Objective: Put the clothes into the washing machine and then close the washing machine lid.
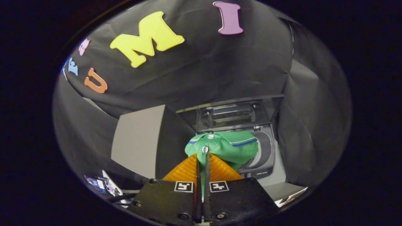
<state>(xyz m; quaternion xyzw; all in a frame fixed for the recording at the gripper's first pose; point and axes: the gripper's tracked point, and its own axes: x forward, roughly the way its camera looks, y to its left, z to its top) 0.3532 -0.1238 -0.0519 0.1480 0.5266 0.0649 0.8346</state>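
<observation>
Here tongs [202, 157] pinch green shirt [230, 146] over washing machine [263, 157], lid [234, 113] upright.

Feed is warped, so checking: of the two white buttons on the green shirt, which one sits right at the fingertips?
The lower button, just ahead of the hand-held gripper, which is shut on the green shirt. The other button sits higher on the collar, toward the washing machine.

Grey surface [279, 188] at lower right, bearing the washing machine [262, 171], lid raised. Small packets [102, 185] lying at lower left. Gripper [202, 155] fingers pinched on the green shirt [234, 147].
</observation>
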